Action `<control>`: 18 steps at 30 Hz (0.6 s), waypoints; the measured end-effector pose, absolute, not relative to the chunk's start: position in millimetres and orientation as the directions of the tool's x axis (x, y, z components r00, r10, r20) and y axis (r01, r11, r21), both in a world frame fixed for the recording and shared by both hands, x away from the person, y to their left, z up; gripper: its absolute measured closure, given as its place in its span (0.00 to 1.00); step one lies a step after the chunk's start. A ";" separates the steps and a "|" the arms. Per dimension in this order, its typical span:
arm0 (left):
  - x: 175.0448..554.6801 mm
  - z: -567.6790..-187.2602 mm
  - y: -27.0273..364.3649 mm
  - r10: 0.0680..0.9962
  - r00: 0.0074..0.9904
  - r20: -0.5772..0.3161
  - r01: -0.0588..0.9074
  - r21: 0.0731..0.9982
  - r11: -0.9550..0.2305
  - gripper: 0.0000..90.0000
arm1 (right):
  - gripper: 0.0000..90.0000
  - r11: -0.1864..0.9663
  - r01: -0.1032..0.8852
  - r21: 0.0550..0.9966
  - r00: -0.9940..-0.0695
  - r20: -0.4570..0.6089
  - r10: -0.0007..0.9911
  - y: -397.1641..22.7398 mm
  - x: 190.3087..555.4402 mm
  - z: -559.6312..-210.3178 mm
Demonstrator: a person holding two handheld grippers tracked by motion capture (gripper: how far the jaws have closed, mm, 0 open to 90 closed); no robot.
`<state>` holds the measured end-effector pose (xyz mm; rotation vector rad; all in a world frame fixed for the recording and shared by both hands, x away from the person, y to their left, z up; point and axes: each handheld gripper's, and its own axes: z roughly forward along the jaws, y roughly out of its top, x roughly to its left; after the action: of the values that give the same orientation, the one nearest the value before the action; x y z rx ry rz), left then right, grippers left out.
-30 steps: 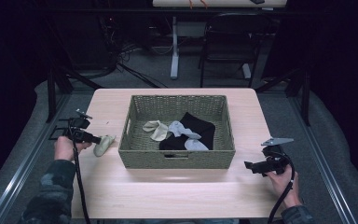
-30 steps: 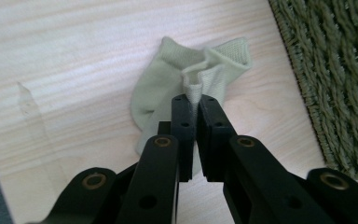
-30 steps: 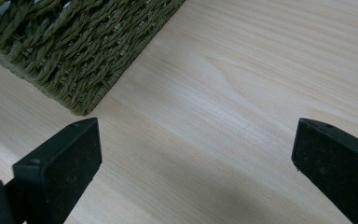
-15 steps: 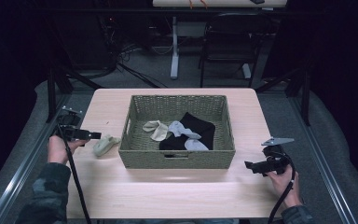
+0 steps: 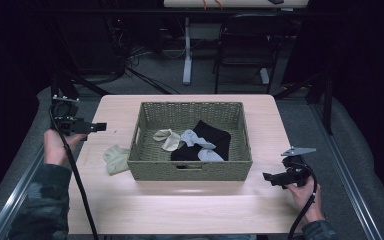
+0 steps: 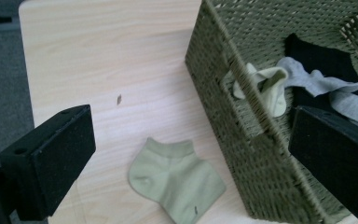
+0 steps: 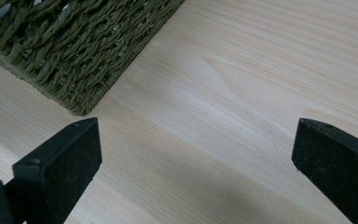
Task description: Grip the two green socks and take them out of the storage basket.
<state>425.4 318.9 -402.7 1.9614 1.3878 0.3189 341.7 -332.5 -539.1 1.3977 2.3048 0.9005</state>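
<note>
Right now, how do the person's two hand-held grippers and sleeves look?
Each hand-held gripper, the left and the right, is black, with two blocky, matte black jaws that have a small hole near the tip. A black cable trails from each. The right one carries a grey three-cornered plate on top. The sleeves have a dark camouflage pattern.

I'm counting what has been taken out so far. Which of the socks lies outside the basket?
The pale green sock, flat on the table against the basket's left wall. The other pale green, grey and black socks all lie inside the basket.
</note>
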 end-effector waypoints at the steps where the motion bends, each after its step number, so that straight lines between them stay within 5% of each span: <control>1: 426.5 -399.5 316.2 0.898 0.399 -0.183 0.723 0.666 -0.186 0.01 | 0.01 0.331 0.686 0.648 -0.483 0.066 0.873 -332.5 341.7 -539.1; 18: 454.0 -373.9 251.3 0.860 0.502 -0.089 0.672 0.666 -0.324 0.00 | 0.01 0.327 0.685 0.651 -0.486 0.074 0.871 -332.7 341.2 -538.6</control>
<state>454.0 251.3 -373.9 2.0943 1.2501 0.3711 341.2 -332.7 -538.6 1.3971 2.3071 0.9155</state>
